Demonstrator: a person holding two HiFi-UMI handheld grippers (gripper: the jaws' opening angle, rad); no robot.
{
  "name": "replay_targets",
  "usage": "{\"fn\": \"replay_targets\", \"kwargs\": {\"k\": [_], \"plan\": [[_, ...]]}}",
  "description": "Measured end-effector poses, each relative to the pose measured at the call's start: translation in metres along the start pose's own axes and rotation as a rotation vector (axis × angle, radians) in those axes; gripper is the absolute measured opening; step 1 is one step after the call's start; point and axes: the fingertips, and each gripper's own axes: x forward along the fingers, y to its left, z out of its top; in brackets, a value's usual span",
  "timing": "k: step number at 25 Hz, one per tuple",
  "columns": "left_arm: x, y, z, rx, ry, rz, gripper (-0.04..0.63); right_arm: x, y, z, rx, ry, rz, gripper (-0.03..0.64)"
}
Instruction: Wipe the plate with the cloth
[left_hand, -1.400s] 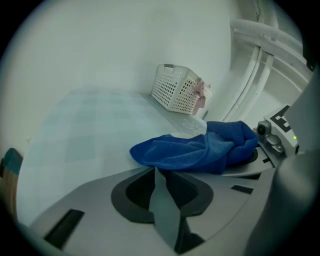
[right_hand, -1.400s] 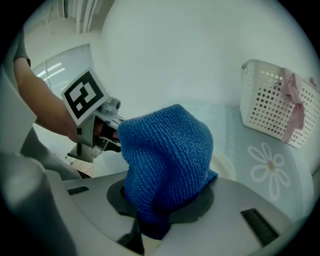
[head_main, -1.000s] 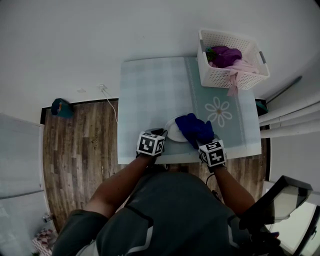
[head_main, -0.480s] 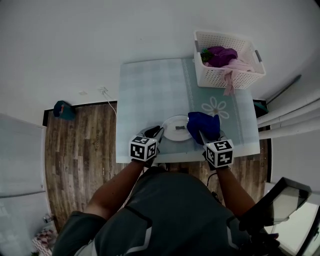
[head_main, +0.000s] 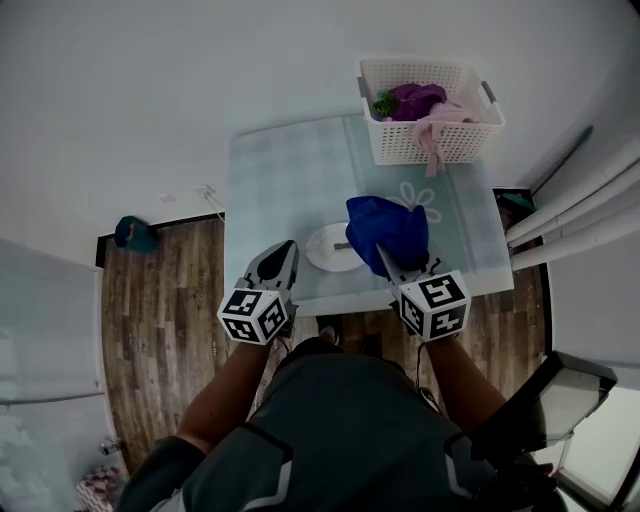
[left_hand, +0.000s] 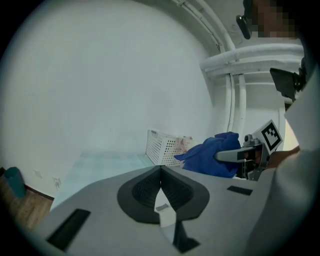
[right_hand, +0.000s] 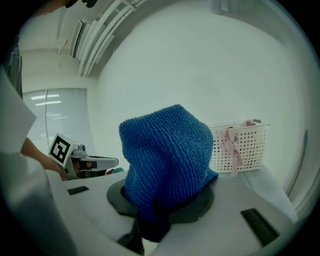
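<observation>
The plate (head_main: 330, 250) is lying flat on the table (head_main: 270, 180), close to the front edge and nearest the person, with nothing holding it. A small dark mark is showing at its centre, too small to make out.

The cloth (head_main: 388, 228), blue and knobbly, is bunching up in a thick wad from the right gripper (head_main: 385, 258), whose jaws are clamping on its lower folds. In the head view it is overlapping the plate's right rim, but it seems to be riding above the plate and not touching it.

The left gripper (head_main: 286, 250) is hovering off the plate's left side, jaws pressed together with nothing between them.

Further back, a white basket (head_main: 400, 145) is holding purple and pink fabric, a pink strip trailing over its wall.

The main risk is the loose plate: a sideways or inward wipe could be shoving it towards the near edge and onto the floor (head_main: 160, 300), since the left jaws are closed and not bracing it. The wad could also be sliding out of the right jaws under pressure, or only its tip could be meeting the plate.

No brand or readable writing is showing; the cubes are carrying only black-and-white square markers.
</observation>
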Motion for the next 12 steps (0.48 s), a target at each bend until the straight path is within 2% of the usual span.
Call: {"fn": "replay_targets", "kwargs": {"k": [6,12], "plan": [[-0.037,-0.026,0.030,-0.011,-0.096,0.048,0.009,-0.033,0.016,0.024,-0.008,-0.075,0.053,0.106],[-0.075,-0.053,0.051,0.066,-0.143,0.042,0.009,-0.059,0.044,0.035,-0.037,-0.114,0.069,0.104]]}}
